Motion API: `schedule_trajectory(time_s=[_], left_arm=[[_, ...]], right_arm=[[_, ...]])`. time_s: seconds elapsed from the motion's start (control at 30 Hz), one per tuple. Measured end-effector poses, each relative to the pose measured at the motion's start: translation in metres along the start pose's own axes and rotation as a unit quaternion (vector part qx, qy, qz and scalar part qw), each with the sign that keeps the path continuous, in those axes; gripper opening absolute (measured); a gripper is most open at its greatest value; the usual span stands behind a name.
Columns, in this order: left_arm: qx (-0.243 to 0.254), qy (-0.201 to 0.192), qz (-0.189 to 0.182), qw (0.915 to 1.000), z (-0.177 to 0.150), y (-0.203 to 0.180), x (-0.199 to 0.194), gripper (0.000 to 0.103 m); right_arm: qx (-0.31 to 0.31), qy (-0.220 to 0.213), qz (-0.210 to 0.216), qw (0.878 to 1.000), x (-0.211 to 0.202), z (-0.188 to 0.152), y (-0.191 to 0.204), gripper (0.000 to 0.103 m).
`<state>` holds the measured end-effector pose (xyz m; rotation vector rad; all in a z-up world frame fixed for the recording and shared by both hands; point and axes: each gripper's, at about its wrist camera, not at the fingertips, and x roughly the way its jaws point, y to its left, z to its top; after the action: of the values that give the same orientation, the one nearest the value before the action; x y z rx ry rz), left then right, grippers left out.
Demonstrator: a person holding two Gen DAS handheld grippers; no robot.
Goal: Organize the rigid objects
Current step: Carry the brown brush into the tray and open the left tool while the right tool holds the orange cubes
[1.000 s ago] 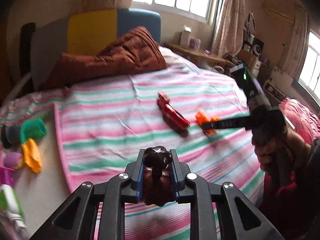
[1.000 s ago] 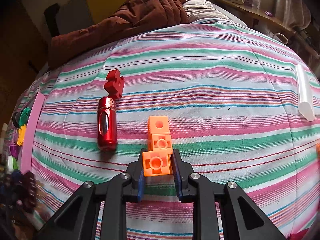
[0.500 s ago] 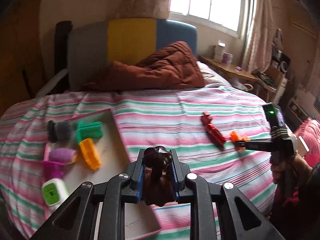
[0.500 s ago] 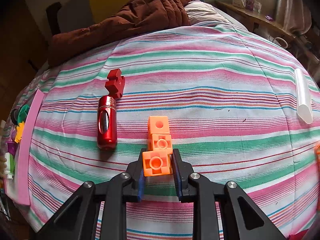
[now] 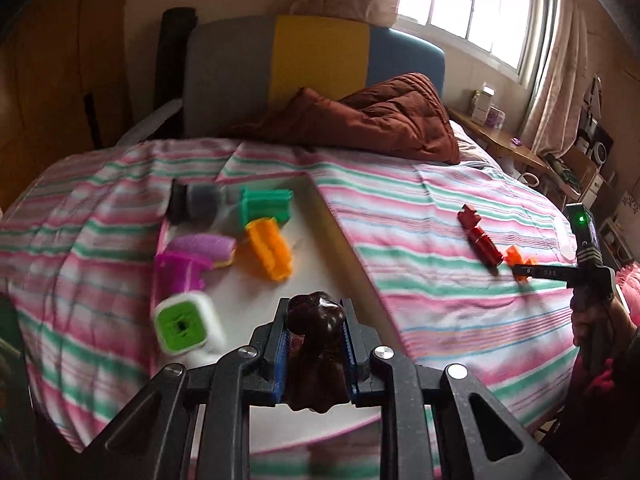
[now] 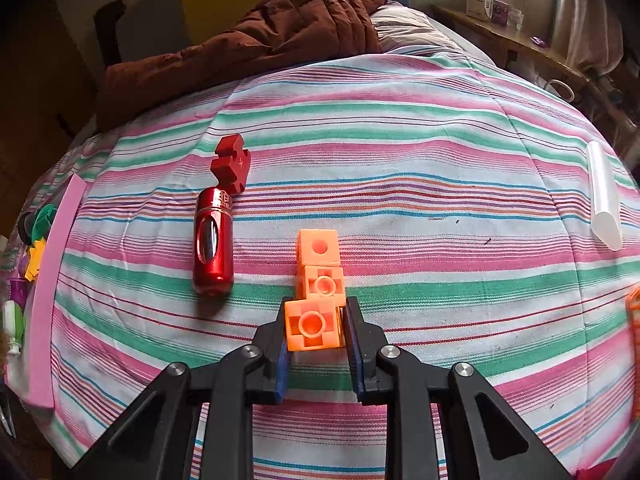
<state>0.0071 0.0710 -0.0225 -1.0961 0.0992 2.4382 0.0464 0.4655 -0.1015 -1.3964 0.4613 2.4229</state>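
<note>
My left gripper (image 5: 315,322) is shut on a dark brown lumpy figure (image 5: 316,344) and holds it above the white pink-rimmed tray (image 5: 320,264). The tray holds a green-and-white cube (image 5: 186,326), an orange block (image 5: 269,249), a magenta piece (image 5: 180,274), a purple piece (image 5: 204,247), a green block (image 5: 265,206) and a dark grey piece (image 5: 196,203). My right gripper (image 6: 315,322) is shut on the near end of an orange connector-block piece (image 6: 316,292) that lies on the striped bedspread. A red cylinder (image 6: 213,240) and a red notched block (image 6: 231,163) lie just left of it.
A brown quilt (image 5: 372,120) is bunched at the head of the bed. A clear tube (image 6: 605,196) lies at the right on the bedspread (image 6: 400,160). An orange object (image 6: 634,320) shows at the right edge. A wooden side table (image 6: 516,40) stands beyond the bed.
My left gripper has swung left with the brown figure, from over the bedspread to over the tray. My right gripper has stayed on the orange piece.
</note>
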Motion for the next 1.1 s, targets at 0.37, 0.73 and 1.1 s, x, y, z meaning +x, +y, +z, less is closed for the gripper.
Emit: schedule_trajectory(time_s=[0.37,0.73,1.1], left_arm=[[-0.062,0.022,0.005,0.9978,-0.032,0.064,-0.010,0.018],[-0.036,0.013,0.033,0.9987,-0.020,0.060,0.025,0.012],[-0.030,0.009,0.028,0.9991,-0.020,0.056,0.020,0.031]], right_arm=[[-0.001,0.001,-0.001,1.000,0.000,0.000,0.000,0.024],[-0.002,0.001,-0.002,1.000,0.000,0.000,0.001,0.024],[-0.001,0.003,-0.001,1.000,0.000,0.001,0.000,0.024]])
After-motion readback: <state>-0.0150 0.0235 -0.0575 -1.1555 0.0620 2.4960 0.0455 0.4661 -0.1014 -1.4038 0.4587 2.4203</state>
